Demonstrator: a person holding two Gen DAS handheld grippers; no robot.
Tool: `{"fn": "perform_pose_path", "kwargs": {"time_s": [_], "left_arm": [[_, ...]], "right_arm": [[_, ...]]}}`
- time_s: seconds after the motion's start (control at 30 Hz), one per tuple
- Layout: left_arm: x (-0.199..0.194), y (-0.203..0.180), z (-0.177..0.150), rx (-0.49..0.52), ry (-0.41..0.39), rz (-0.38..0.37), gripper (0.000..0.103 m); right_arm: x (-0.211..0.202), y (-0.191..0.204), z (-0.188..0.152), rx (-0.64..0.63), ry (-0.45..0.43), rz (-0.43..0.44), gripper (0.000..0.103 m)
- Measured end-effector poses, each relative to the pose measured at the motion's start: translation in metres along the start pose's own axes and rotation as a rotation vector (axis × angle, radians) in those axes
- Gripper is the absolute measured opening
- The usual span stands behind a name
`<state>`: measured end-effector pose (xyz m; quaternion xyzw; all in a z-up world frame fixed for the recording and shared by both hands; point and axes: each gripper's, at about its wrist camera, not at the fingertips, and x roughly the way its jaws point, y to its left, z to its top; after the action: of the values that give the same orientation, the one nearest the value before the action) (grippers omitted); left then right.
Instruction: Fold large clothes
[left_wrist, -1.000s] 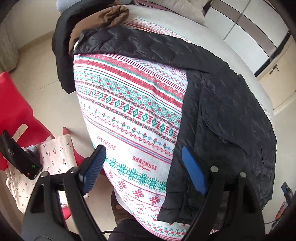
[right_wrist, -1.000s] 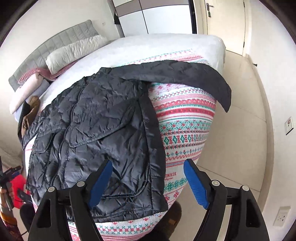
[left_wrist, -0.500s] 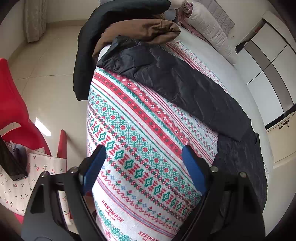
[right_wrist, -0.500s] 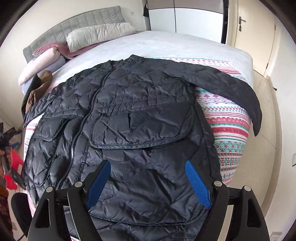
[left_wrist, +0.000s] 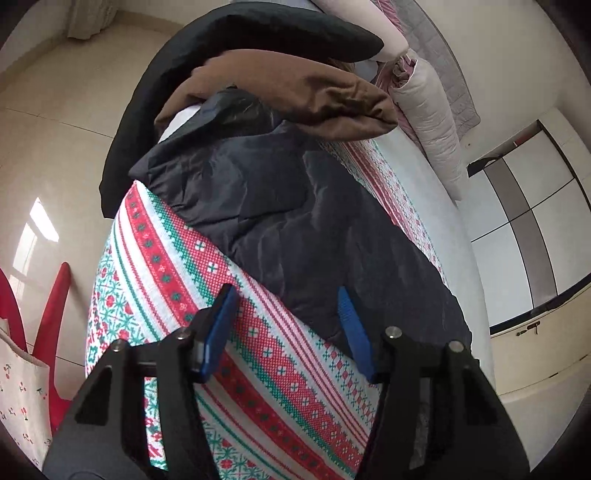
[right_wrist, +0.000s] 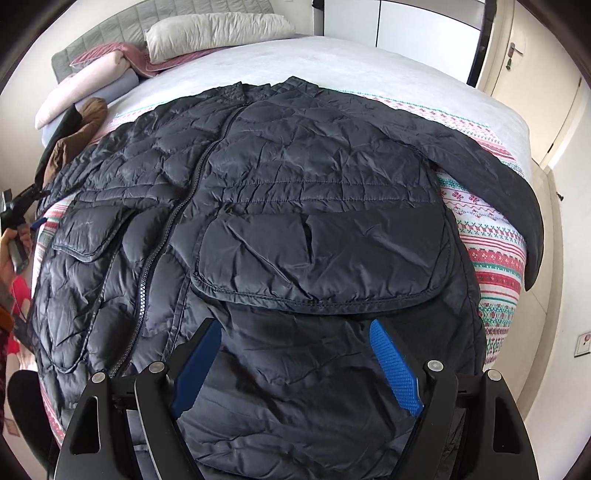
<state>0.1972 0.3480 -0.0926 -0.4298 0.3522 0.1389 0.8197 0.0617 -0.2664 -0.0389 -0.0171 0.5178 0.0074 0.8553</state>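
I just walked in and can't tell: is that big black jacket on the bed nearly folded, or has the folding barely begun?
Barely begun. Done: the black jacket lies spread flat, front up and zipped, on the patterned blanket. In hand: nothing; the left hand-held gripper is open near its sleeve, and the right hand-held gripper is open over the hem. Left: both sleeves are out to the sides, so every fold remains.

So the black quilted puffer jacket (right_wrist: 295, 206) lies spread flat on the red-and-green patterned knit blanket (right_wrist: 491, 251), which covers the bed (right_wrist: 369, 62). Behind the jacket, pillows (right_wrist: 214, 31) sit at the headboard; a brown garment (right_wrist: 79, 129) lies left of the jacket.
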Motion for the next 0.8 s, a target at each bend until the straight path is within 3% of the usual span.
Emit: {"fn": "perform_pose_path", "kwargs": {"time_s": [0.03,0.07,0.1,0.23,0.47,0.63,0.8], "left_arm": [[0.002,0.001,0.005,-0.015,0.003,-0.001,0.033],[0.004,0.003,0.009,-0.027,0.002,0.003,0.016],[0.002,0.003,0.012,-0.032,-0.005,0.003,0.006],[-0.026,-0.023,0.02,0.075,-0.111,-0.029,0.004],[-0.095,-0.131,0.015,0.35,-0.27,-0.169,0.003],[-0.127,-0.223,-0.012,0.53,-0.292,-0.297,0.003],[-0.131,-0.304,-0.064,0.678,-0.243,-0.384,0.003]], "right_arm": [[0.001,0.002,0.001,-0.006,0.003,-0.002,0.084],[0.002,0.003,0.002,-0.012,0.005,-0.003,0.084],[0.002,0.004,0.002,-0.017,0.007,-0.006,0.084],[0.002,0.007,0.005,-0.035,0.006,-0.019,0.084],[-0.004,-0.01,0.018,-0.014,-0.041,-0.042,0.084],[-0.013,-0.046,0.028,0.09,-0.08,-0.013,0.084],[-0.019,-0.092,0.031,0.213,-0.112,-0.009,0.084]]}}
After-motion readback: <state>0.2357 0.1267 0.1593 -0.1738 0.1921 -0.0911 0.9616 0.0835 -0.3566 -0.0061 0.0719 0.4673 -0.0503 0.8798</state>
